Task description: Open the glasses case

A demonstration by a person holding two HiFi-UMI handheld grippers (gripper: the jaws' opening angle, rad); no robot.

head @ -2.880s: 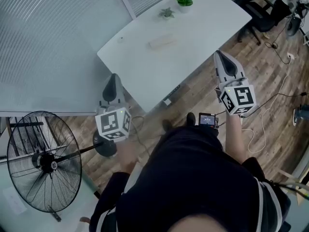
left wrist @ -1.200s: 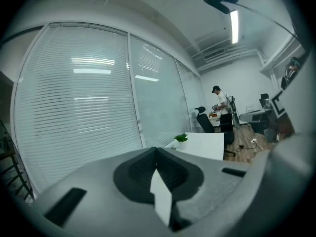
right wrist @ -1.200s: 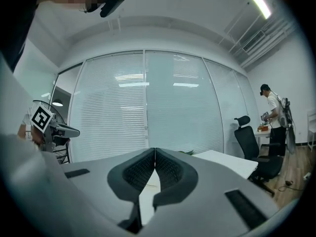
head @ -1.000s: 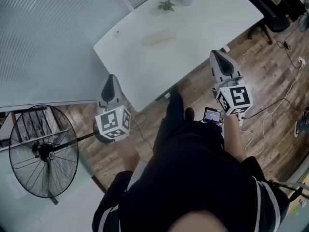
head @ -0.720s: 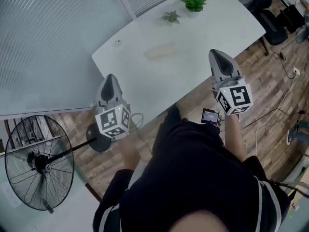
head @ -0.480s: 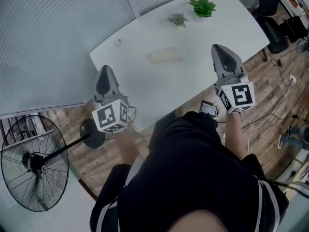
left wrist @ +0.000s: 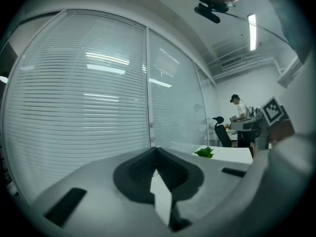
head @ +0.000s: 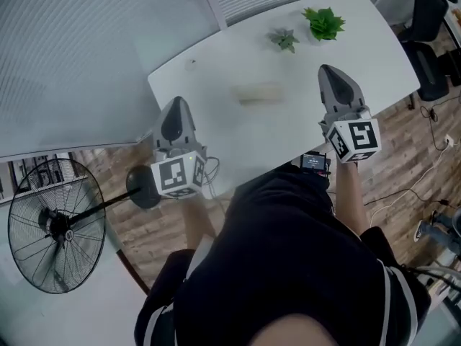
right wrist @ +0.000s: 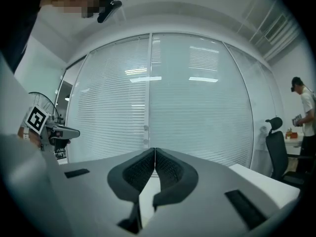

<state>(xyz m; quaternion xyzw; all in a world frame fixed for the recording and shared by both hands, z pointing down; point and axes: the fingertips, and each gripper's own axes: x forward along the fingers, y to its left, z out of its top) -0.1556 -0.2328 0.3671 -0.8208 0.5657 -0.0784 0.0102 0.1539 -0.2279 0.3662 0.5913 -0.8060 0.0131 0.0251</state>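
The glasses case (head: 258,94) is a pale, oblong shape lying flat on the white table (head: 216,71), blurred in the head view. My left gripper (head: 178,108) hovers over the table's near left corner, well short of the case, jaws shut and empty. My right gripper (head: 329,72) hangs over the table to the right of the case, also shut with nothing in it. The left gripper view shows its jaws (left wrist: 157,148) meeting at the tips. The right gripper view shows the same (right wrist: 154,148). Neither gripper view shows the case.
Two small green plants (head: 324,21) (head: 284,40) stand at the table's far side. A standing fan (head: 54,225) is on the floor at left, a blinds-covered glass wall (head: 86,42) behind. An office chair (head: 432,20) and cables lie right. A person (left wrist: 238,107) stands far off.
The view has closed in on the table. Both grippers have moved forward from over the wooden floor to over the table's near edge. Their jaws stayed shut.
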